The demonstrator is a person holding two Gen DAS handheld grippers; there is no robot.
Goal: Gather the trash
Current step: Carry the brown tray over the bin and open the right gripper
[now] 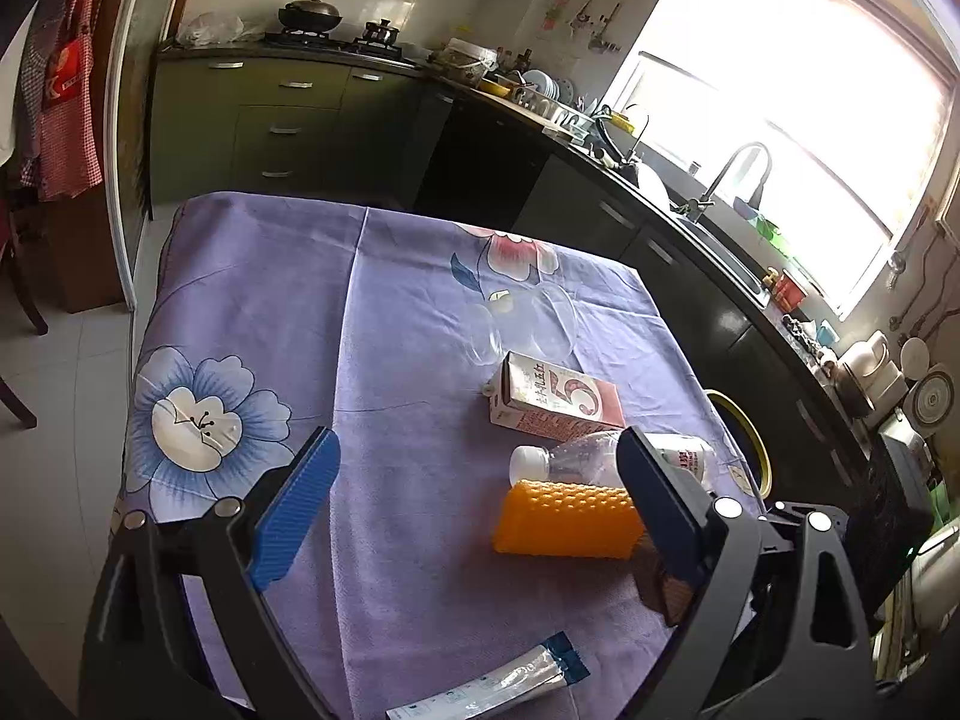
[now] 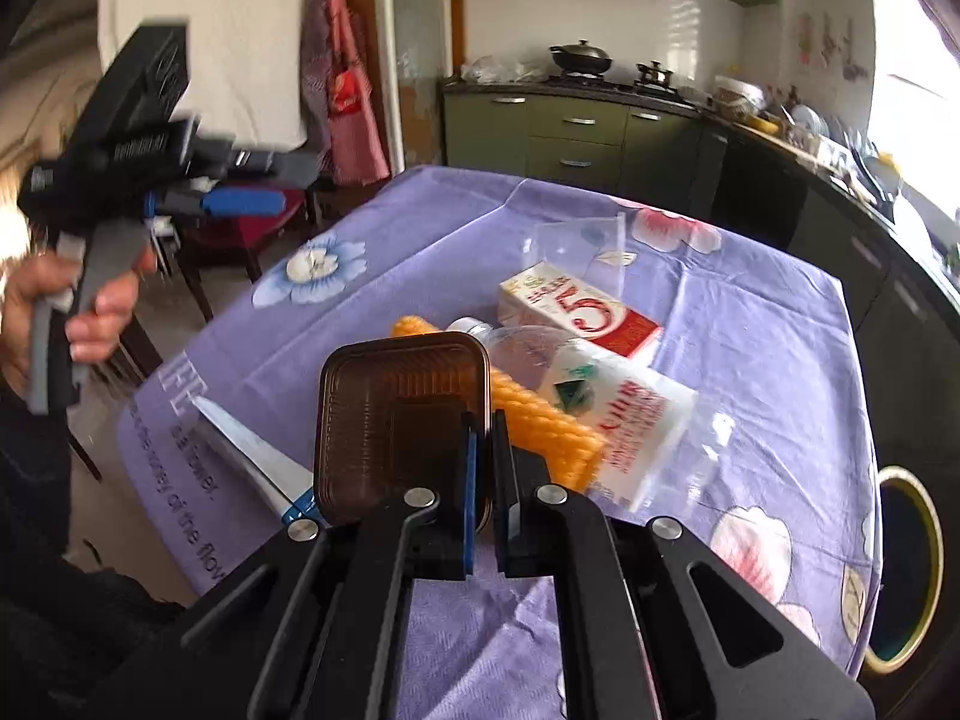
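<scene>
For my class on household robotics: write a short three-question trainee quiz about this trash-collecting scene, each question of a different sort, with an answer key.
1. True or false: the left gripper is open and holds nothing.
2. Which item is the right gripper clamped on? A) milk carton B) brown plastic tray C) clear bottle
3. Fill in: the orange foam sleeve lies on the purple ____.

Key: 1 true; 2 B; 3 tablecloth.
</scene>
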